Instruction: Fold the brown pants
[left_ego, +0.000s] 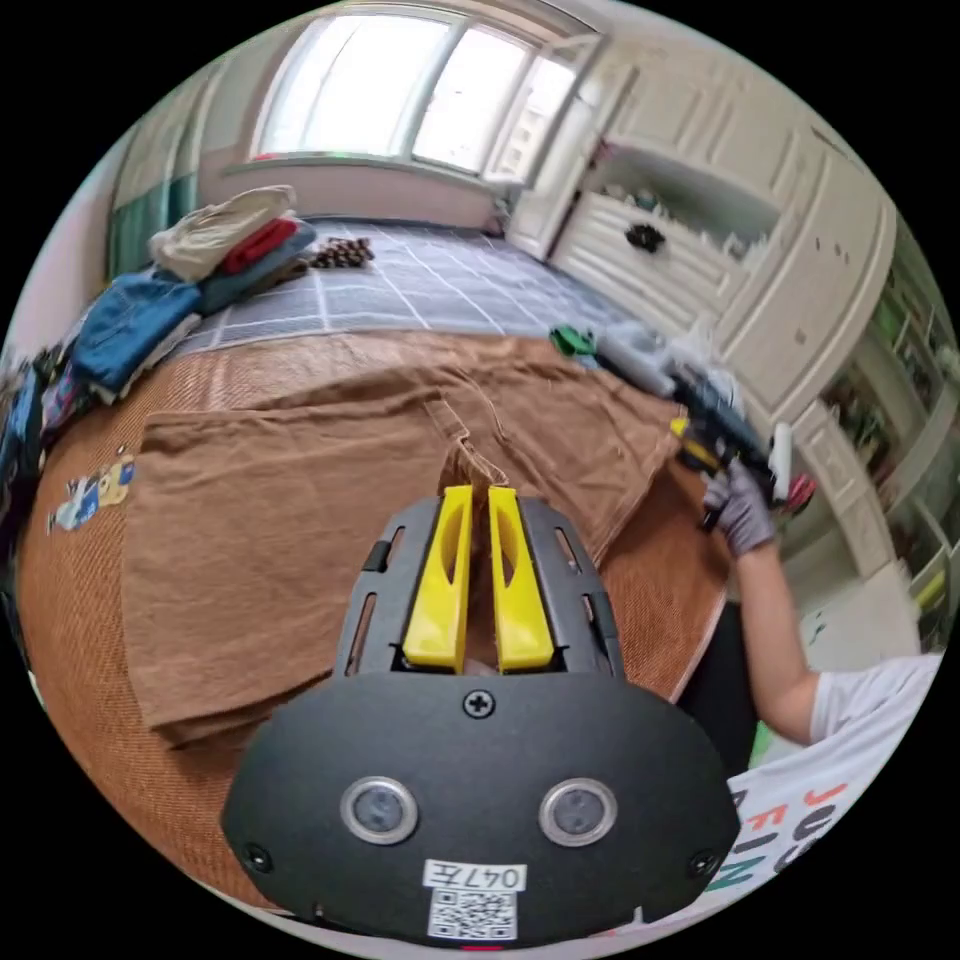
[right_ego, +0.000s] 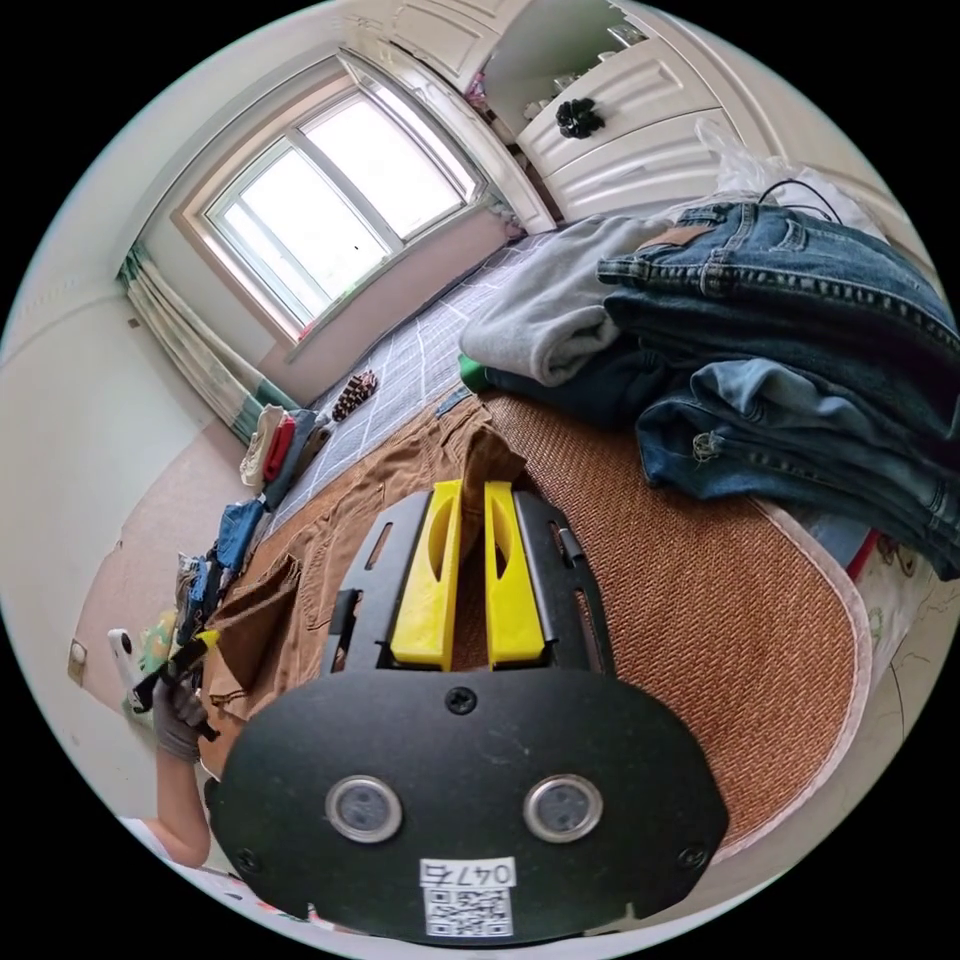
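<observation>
Left gripper view: the left claw (left_ego: 478, 490) is clamped on a raised pinch of the brown pants (left_ego: 300, 520), spread ahead on the bed mat (left_ego: 90, 620). The right claw (right_ego: 473, 487) likewise pinches their edge. Mid-fold, seemingly; next, carry both corners across evenly.

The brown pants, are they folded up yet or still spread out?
Partly folded. The pants lie doubled on the mat, layered edges showing, while the left gripper and right gripper each pinch some cloth.
</observation>
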